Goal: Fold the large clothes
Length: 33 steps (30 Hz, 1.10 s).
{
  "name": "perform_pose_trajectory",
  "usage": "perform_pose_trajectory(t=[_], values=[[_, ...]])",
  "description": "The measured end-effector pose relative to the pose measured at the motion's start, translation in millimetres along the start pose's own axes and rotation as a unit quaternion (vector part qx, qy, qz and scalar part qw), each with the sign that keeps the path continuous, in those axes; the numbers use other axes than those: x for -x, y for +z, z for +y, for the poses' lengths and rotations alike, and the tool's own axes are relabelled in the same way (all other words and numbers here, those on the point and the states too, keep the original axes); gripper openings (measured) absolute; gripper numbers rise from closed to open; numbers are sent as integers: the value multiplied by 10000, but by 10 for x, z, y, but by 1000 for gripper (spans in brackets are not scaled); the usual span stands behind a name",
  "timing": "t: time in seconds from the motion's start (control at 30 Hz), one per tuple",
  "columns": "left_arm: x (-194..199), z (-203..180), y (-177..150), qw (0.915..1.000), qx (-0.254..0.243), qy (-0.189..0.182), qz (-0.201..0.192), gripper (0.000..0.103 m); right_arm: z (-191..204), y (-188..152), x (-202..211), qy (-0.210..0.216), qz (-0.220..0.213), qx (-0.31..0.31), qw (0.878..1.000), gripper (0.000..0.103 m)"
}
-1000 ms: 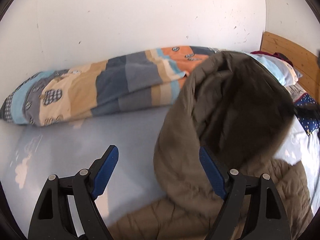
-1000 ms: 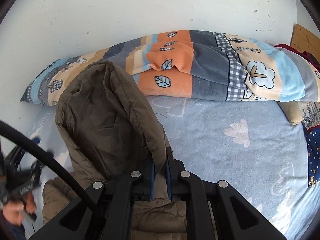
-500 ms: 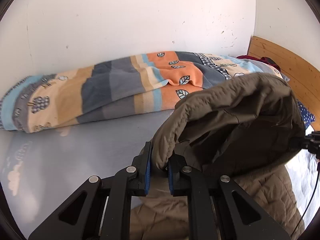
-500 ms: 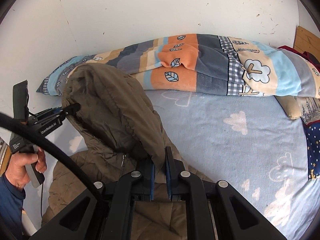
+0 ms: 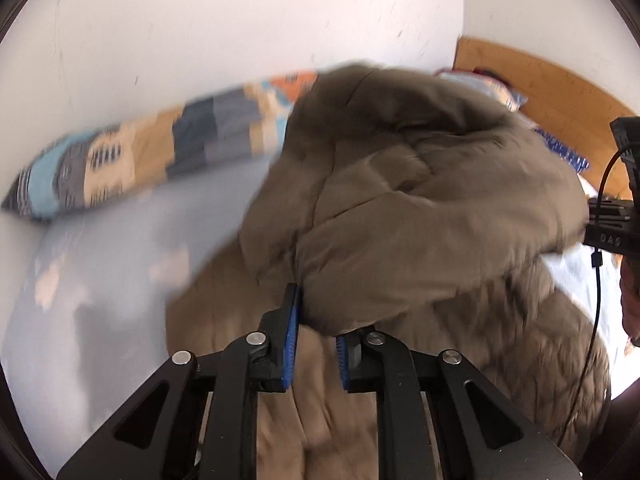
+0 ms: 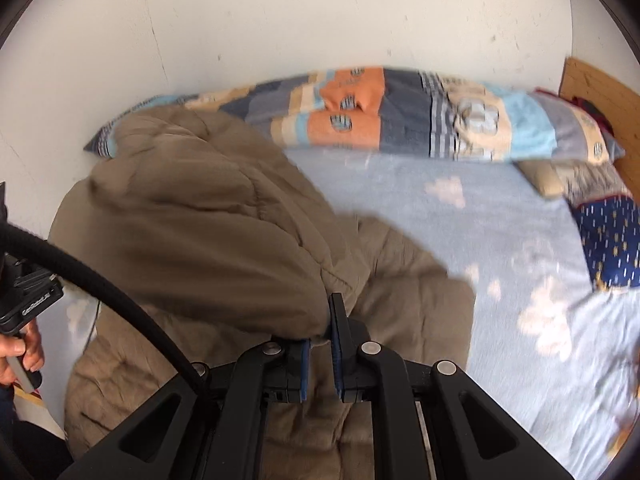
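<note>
a bed with a pale blue cloud-print sheet (image 6: 460,240) bears a brown padded coat (image 6: 400,300) and a rolled patchwork quilt (image 6: 400,120).

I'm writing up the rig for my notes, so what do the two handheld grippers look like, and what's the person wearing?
Both the left gripper and right gripper are black plastic linkages with silver rivets and blue ribbed finger pads. A thick black cable crosses the right wrist view; a thin black wire hangs beside the right gripper. A dark blue sleeve shows at the left hand.
</note>
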State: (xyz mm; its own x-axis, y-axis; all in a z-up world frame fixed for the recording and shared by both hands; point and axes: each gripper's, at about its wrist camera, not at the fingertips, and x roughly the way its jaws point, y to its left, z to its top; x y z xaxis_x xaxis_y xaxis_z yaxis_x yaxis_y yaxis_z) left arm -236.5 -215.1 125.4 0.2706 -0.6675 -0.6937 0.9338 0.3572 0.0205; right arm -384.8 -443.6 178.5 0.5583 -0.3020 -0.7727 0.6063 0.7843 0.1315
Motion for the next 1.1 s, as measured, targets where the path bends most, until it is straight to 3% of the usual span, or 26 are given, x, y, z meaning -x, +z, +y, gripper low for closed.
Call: perform_pose_trajectory(t=[0.23, 0.27, 0.33, 0.4, 0.5, 0.57, 0.63, 0.77, 0.93, 1.1], values=[[-188, -226, -682, 9950, 559, 24, 824, 20, 126, -735, -587, -612, 1118, 363, 9912, 14], [-161, -263, -716, 9946, 522, 26, 894, 25, 116, -774, -549, -635, 1140, 401, 9906, 14], [-46, -328, -763, 9941, 450, 53, 988, 34, 63, -805, -359, -614, 1026, 256, 9925, 31], [167, -371, -762, 9955, 438, 45, 838, 42, -33, -848, -147, -442, 897, 1, 9950, 35], [379, -360, -619, 9981, 436, 140, 423, 44, -182, -829, 160, -187, 474, -415, 9978, 36], [478, -382, -485, 9988, 444, 166, 105, 51, -200, -729, 327, -19, 66, -651, 9979, 36], [435, -357, -250, 9991, 351, 229, -69, 59, -170, -575, 441, 82, -383, -752, 9964, 36], [284, -432, 320, 9979, 229, 351, -485, 60, -76, -245, 395, 237, -936, -920, 9911, 36], [-165, -533, 744, 9985, 252, 77, -476, 62, 102, -60, -78, 422, -845, -920, 9913, 36], [-786, -564, 627, 9988, 299, 222, 333, 62, 215, -126, -596, 328, -84, -471, 9983, 36]])
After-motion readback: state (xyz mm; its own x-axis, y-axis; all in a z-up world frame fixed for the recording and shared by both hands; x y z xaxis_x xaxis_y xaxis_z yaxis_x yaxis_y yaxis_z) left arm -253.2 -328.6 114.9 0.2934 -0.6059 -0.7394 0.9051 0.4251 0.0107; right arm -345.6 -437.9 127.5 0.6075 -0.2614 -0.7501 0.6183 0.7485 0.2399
